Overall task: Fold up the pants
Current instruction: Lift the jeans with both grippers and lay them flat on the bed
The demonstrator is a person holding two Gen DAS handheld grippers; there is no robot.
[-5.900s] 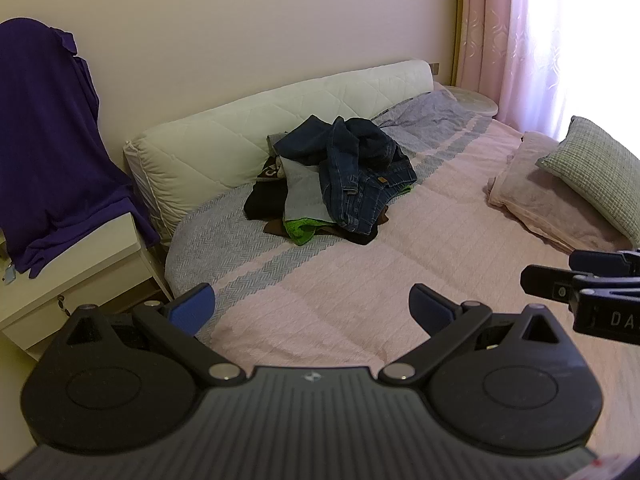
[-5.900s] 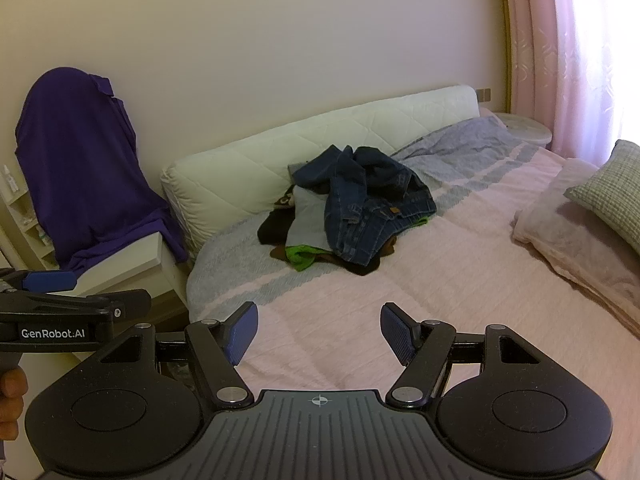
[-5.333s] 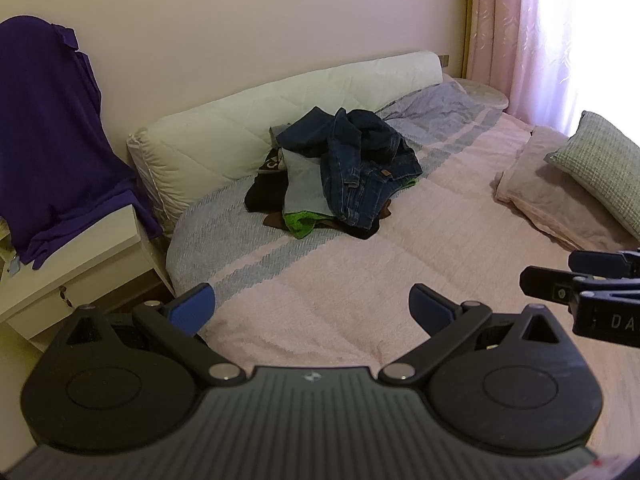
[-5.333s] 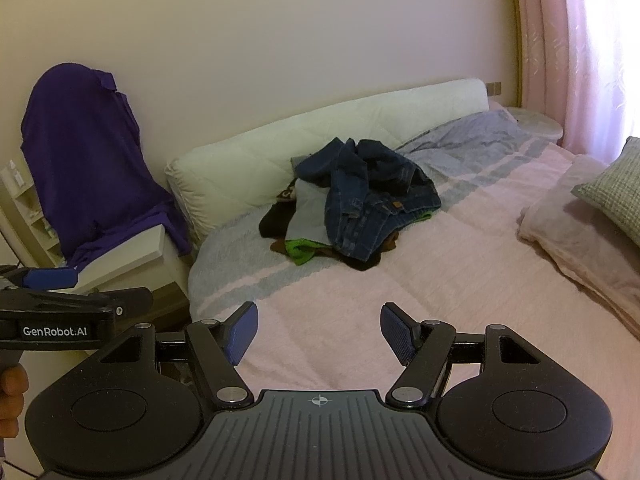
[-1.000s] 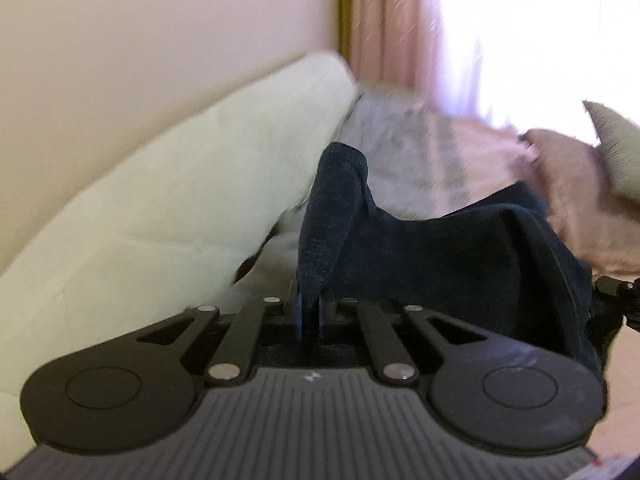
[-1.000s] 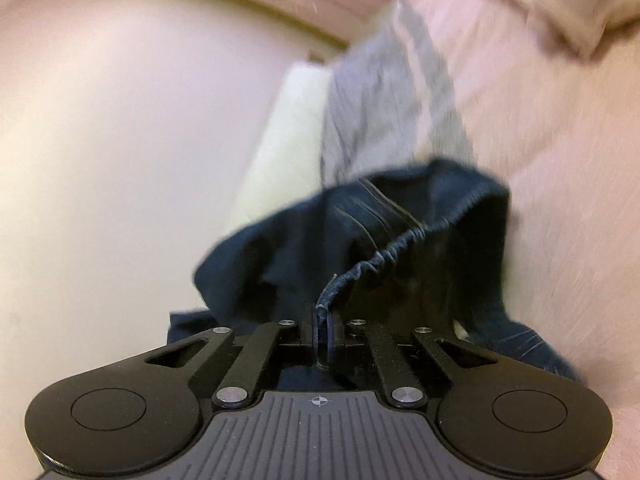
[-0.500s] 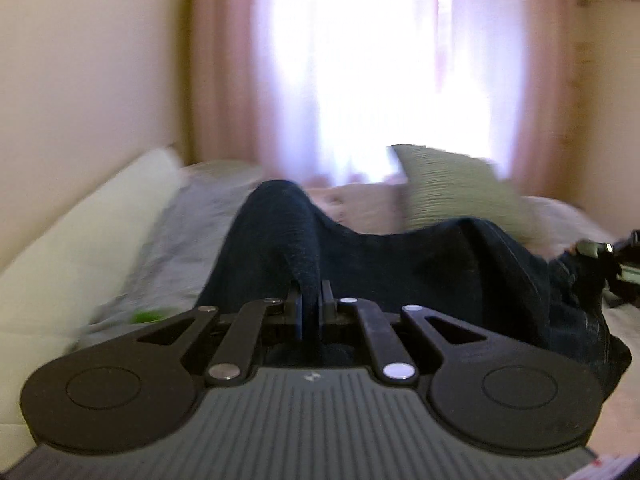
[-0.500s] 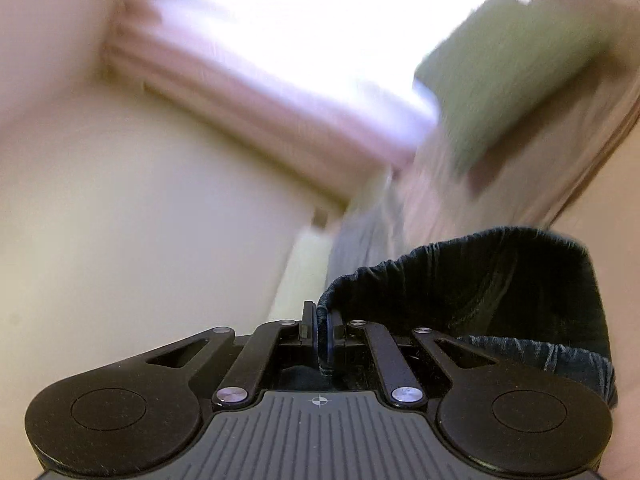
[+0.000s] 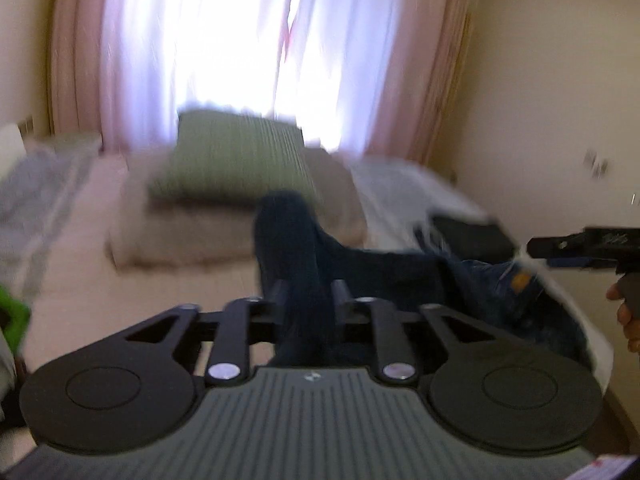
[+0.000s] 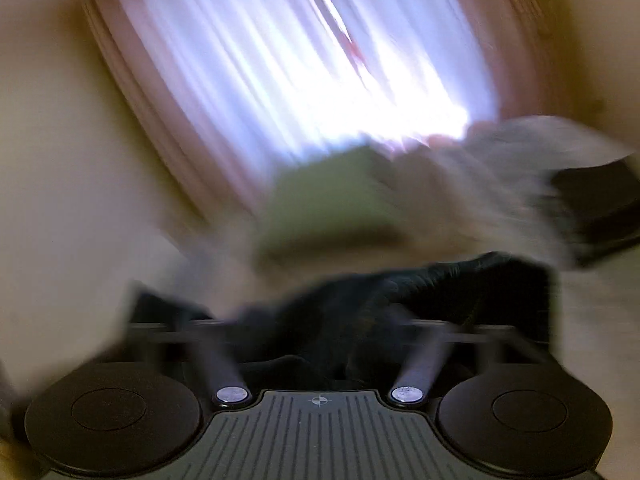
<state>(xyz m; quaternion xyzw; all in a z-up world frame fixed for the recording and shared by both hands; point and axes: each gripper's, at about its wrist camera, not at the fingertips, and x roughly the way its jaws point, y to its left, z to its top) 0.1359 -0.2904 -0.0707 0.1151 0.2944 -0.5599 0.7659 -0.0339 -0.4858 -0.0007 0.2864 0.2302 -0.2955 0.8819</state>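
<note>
Dark blue jeans (image 9: 380, 272) stretch across the pink bed (image 9: 120, 288) in front of both grippers. In the left wrist view my left gripper (image 9: 308, 288) has its jaws opening, with a fold of the jeans standing up between the fingers (image 9: 280, 292). My right gripper (image 9: 576, 248) shows at the right edge, held by a hand (image 9: 630, 320), just past the jeans' leather patch. The right wrist view is badly blurred. There my right gripper (image 10: 340, 320) has its jaws flung wide and opening, and the jeans (image 10: 440, 280) lie loose ahead of them.
A green pillow (image 9: 236, 156) lies on a beige pillow (image 9: 224, 236) at the bed's far end, below pink curtains (image 9: 400, 60) and a bright window. A green garment (image 9: 12, 320) shows at the left edge. A dark flat object (image 9: 468, 232) sits at the bed's right corner.
Both grippers have swung away from the headboard toward the window end, carrying the jeans. Both pairs of jaws, shut on denim before, have parted, the right pair widely.
</note>
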